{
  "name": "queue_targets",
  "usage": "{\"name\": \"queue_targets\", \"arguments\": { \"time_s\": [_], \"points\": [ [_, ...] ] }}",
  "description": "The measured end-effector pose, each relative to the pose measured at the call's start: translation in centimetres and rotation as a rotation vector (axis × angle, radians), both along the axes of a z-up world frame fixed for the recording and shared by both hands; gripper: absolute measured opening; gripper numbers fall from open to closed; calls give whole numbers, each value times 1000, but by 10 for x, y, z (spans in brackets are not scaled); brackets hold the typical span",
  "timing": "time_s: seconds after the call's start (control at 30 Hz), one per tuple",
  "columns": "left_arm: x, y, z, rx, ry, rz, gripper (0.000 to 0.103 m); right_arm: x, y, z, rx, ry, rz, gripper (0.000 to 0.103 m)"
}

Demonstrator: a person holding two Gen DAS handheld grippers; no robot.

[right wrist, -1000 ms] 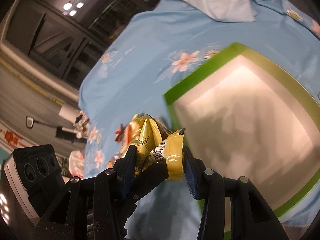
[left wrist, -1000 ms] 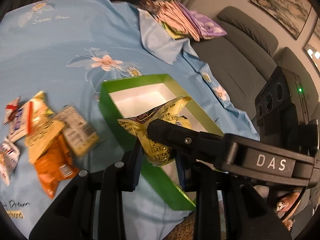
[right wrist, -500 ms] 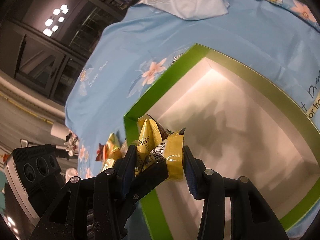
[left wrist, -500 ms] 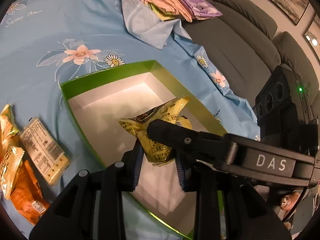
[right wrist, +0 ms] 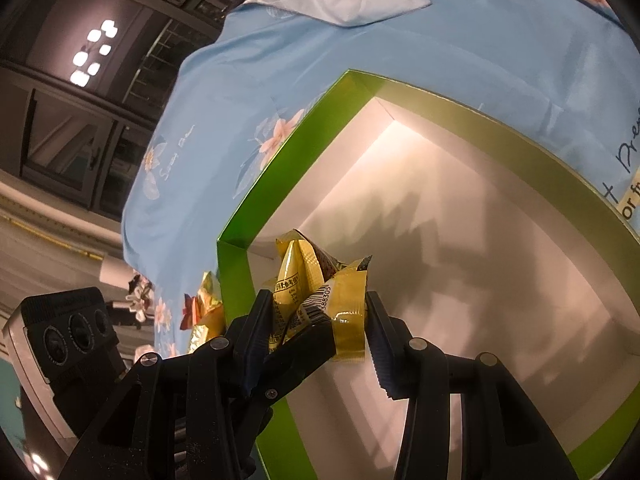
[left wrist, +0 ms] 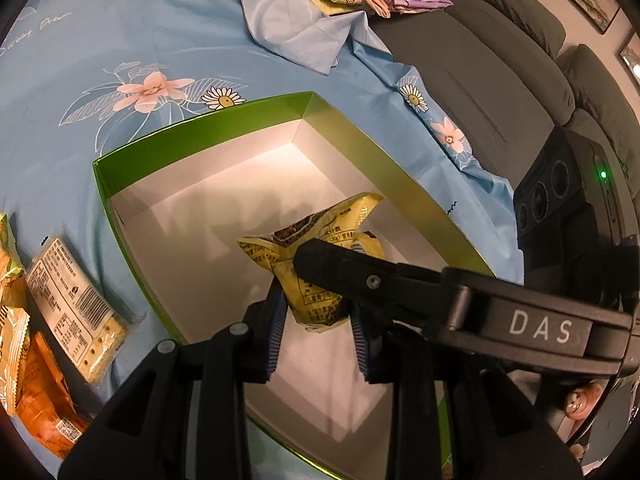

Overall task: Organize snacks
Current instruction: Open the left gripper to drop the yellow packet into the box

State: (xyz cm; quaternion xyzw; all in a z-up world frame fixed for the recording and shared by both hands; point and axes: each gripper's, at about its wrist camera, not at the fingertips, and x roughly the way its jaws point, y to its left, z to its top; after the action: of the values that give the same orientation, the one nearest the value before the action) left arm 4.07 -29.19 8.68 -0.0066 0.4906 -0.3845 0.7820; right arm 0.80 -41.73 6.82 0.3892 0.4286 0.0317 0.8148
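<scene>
Both tongs [left wrist: 318, 334] [right wrist: 316, 330] clamp yellow snack packet [left wrist: 316, 280] over green box [left wrist: 200, 142].

One green box [left wrist: 132, 152], five snack packets [left wrist: 316, 276].

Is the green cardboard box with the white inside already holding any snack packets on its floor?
No: the green cardboard box shows only a bare white floor, and the crumpled yellow snack packet above it is clamped in tongs.

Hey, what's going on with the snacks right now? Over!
Both grippers, left and right, shut on one yellow snack packet. Packet held over the open green box, which has nothing in it. Other snacks wait outside. Nothing in the way.
</scene>
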Motion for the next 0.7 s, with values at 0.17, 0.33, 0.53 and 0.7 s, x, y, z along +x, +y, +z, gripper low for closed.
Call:
{"name": "queue_targets", "arguments": {
  "time_s": [0.17, 0.33, 0.53, 0.7],
  "points": [
    [-4, 1, 6, 1, -5, 1, 47, -2, -3, 1, -21, 27, -40, 58],
    [-11, 20, 27, -38, -44, 18, 67, -11, -3, 16, -44, -11, -63, 76],
    [-19, 78, 53, -51, -127, 139, 86, -20, 14, 46, -134, -51, -53, 79],
    [-22, 167, 68, -36, -183, 359, 89, -18, 47, 67, -192, -92, 30, 79]
  ]
}}
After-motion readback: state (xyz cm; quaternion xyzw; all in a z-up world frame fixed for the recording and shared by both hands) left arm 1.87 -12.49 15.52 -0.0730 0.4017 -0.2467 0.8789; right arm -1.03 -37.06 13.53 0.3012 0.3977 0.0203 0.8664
